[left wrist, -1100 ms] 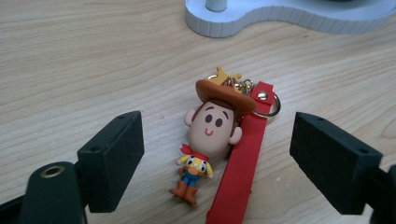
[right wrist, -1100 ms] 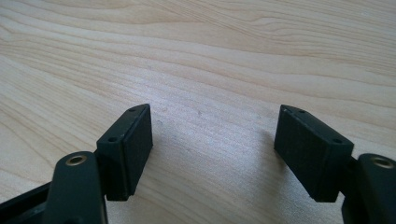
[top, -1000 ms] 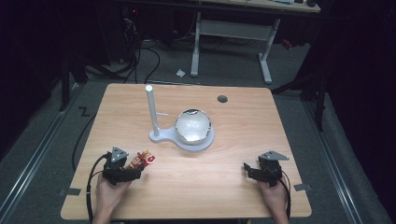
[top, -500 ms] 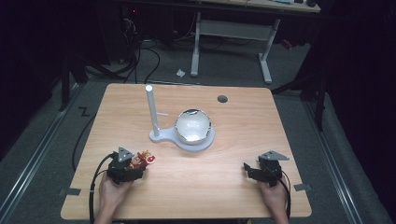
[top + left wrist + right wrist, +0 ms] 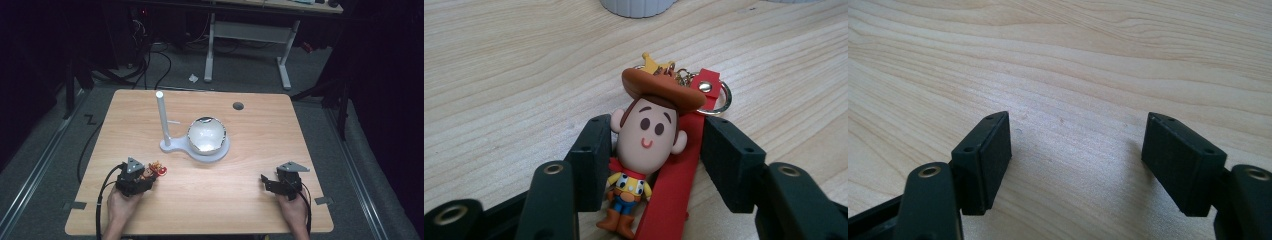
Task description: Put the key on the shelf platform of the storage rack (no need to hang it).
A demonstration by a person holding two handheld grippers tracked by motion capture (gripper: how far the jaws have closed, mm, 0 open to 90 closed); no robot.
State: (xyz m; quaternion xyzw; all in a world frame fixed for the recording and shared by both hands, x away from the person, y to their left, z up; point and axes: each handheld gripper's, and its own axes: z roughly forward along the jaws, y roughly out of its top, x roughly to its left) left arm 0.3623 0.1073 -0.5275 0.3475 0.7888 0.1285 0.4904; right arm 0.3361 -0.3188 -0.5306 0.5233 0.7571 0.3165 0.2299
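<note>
Tabletop (image 5: 250,200) of pale wood spreads out before me, the largest thing in reach. Near its middle stands a white stand (image 5: 195,147) with a flat base and an upright post (image 5: 162,117) at its left end; a shiny round bowl (image 5: 206,135) sits on the base's wider right end, and I cannot tell whether anything lies inside it. A small dark hole (image 5: 238,106) marks the wood near the far edge.

My left hand (image 5: 120,205) comes in from the near-left edge, holding my left gripper (image 5: 145,176) low over the table and aimed forward and a little right. In the left gripper view its jaws stand on either side of a cowboy figure keychain (image 5: 646,145): the left pad touches the figure's head, the right pad meets the red strap (image 5: 681,175) lying alongside it, so my fingers clasp figure and strap together. The brown hat and a metal ring (image 5: 719,102) poke out past the jaw tips, resting on the wood.

My right hand (image 5: 294,212) sits near the near-right corner, well apart from the left. My right gripper (image 5: 1075,150) points leftward with its jaws spread wide over bare wood.
</note>
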